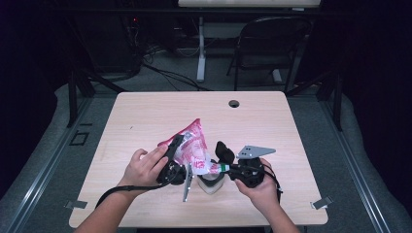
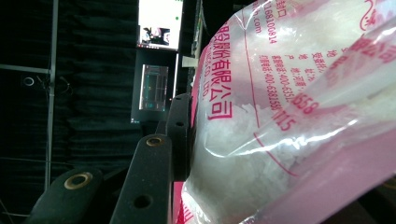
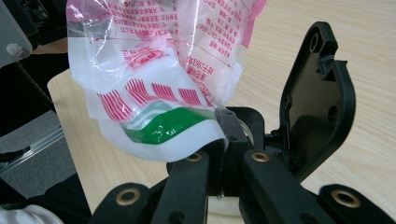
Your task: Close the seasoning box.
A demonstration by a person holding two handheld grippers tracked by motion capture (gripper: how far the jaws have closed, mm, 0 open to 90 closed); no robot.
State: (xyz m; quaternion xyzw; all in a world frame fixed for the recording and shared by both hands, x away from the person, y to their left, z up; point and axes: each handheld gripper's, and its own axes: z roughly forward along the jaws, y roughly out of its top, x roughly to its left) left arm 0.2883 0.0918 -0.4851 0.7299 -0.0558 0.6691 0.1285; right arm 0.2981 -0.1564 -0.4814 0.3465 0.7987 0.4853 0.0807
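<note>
While both hands are sitting low in the middle of the high view, the pink and clear plastic bag [image 1: 193,145] is hanging between the two grippers, just above the wooden table [image 1: 145,121]. The left gripper [image 1: 176,153] is clamping the bag's upper left side, jaws partly closed and pressing on the plastic; in the left gripper view, one black jaw is lying flat against the bag [image 2: 289,116], which is full of white grains and taking up the right of the frame. The right gripper [image 1: 224,167] is pinching the bag's lower corner, jaws fully closed on the green-printed edge [image 3: 163,128] at centre frame. A small white bowl [image 1: 212,183] is sitting on the table right under that corner.
</note>
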